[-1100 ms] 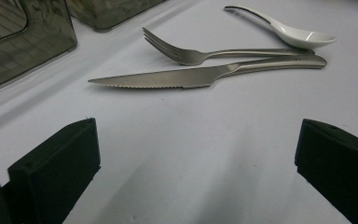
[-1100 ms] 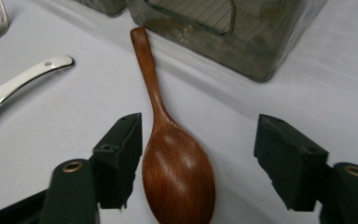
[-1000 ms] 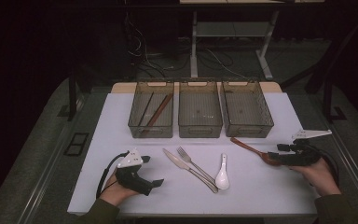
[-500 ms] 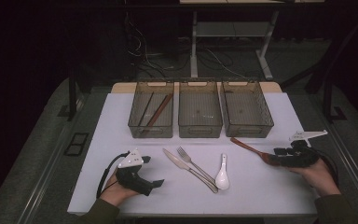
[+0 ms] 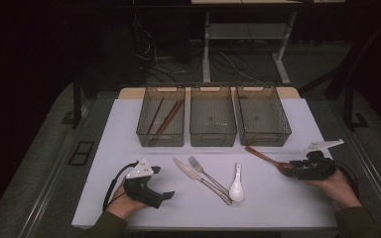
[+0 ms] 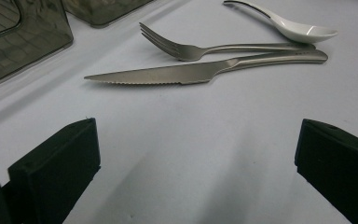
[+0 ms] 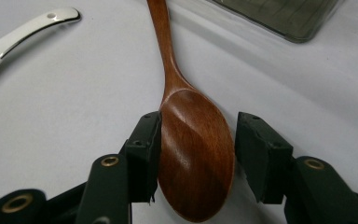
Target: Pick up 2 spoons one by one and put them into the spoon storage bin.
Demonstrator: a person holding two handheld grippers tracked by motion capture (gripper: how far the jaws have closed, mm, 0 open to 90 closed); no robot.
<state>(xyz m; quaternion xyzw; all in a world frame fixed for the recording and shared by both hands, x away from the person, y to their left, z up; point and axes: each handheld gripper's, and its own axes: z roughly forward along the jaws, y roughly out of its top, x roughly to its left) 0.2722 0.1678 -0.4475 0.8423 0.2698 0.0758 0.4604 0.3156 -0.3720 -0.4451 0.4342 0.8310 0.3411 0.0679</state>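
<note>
We are closing the right gripper (image 7: 196, 158) around the bowl of the wooden spoon (image 7: 193, 154), which is lying on the tabletop (image 5: 278, 198) near the right bin (image 5: 262, 115); one pad is touching, the other seemingly just clear. Our left gripper (image 6: 196, 172) is resting wide open, holding nothing, facing the knife (image 6: 205, 71).

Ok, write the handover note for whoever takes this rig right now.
Right gripper: jaws just closing around the wooden spoon bowl; left pad touches, right pad seems slightly off; spoon flat on the table.
Left gripper: open, resting.
Done: chopsticks in the left bin.
Left: wooden spoon, knife, fork, white spoon; middle bin and right bin empty.
</note>
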